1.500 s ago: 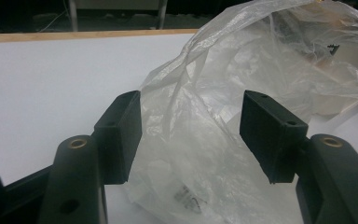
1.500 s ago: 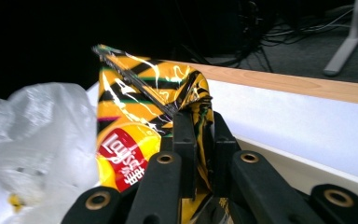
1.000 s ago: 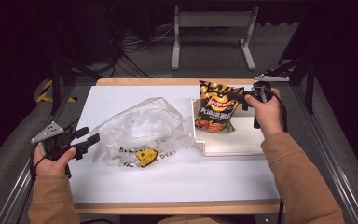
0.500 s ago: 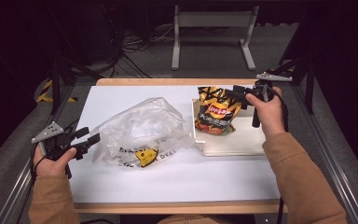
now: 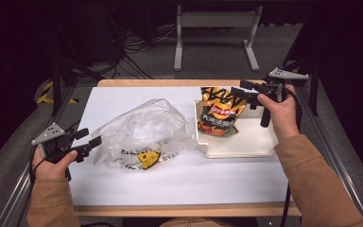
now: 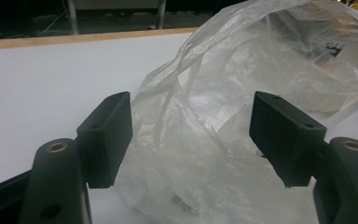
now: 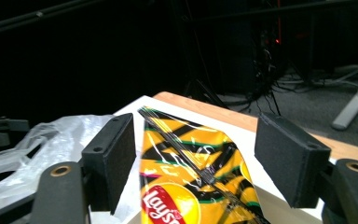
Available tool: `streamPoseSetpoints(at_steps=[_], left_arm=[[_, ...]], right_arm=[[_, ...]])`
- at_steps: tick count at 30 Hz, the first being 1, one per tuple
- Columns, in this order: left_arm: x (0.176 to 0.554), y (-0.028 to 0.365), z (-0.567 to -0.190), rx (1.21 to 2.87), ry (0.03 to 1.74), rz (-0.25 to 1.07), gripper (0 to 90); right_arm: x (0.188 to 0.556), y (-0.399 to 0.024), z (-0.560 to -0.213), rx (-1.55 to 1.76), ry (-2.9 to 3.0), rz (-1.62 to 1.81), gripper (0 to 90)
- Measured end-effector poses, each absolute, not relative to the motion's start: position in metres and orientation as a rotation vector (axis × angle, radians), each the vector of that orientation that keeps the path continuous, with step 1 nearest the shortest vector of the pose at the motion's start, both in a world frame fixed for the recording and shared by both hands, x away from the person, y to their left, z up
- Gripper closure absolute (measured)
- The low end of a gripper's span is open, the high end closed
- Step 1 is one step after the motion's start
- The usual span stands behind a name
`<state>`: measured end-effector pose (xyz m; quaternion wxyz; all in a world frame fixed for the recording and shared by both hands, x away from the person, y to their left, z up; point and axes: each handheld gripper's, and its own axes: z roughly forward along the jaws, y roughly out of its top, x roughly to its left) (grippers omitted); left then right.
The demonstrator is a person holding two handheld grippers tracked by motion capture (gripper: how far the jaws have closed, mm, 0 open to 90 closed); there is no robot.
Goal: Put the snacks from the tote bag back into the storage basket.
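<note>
Standing in the white tray (image 5: 246, 144), propped against its left wall and leaning a little: a yellow-and-black chip bag (image 5: 220, 118), logo side toward the person, top seal uppermost. Just above and right of the tray, level with the bag's top edge: the right gripper (image 5: 240, 92), held in the right hand (image 5: 278, 113), jaws pointing left toward the bag. Jaws apart, just been opening, with the bag's top seal (image 7: 186, 144) seen between the black pads (image 7: 109, 161) in the right gripper view but touched by neither; nothing gripped. Left of the tray, touching its near left corner: a crumpled clear plastic bag (image 5: 144, 132) lying on the white table cover (image 5: 179, 182), black lettering and a yellow mark showing at its near edge. Well left of the tray, at the far side of that plastic bag: the left gripper (image 5: 89, 138), held in the left hand (image 5: 52, 163), low over the table and aimed right. Jaws apart there too, just been opening further, film of the plastic bag (image 6: 191, 140) bulging in the gap between them; whether either pad brushes the film, impossible to tell. No clamping on it visible.
</note>
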<state>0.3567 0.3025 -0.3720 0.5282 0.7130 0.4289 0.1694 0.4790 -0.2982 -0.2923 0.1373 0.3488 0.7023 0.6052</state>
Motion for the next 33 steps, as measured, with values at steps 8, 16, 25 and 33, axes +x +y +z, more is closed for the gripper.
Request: streamPoseSetpoints(at_steps=[8,16,25,33], left_arm=[[0.346,0.301,-0.365,1.739,1.015,0.414,27.7],[0.333,0.303,-0.359,1.725,0.978,0.399,27.7],[0.326,0.294,-0.359,1.745,0.941,0.411,27.5],[0.321,0.287,-0.367,1.778,0.935,0.424,27.2]], right_arm=[[0.451,-0.310,-0.276,0.909,2.026,1.741,24.9],[0.416,-0.327,-0.267,0.813,2.021,1.684,21.8],[0.372,-0.350,-0.267,0.741,2.016,1.529,19.2],[0.349,-0.362,-0.281,0.775,1.986,1.487,17.5]])
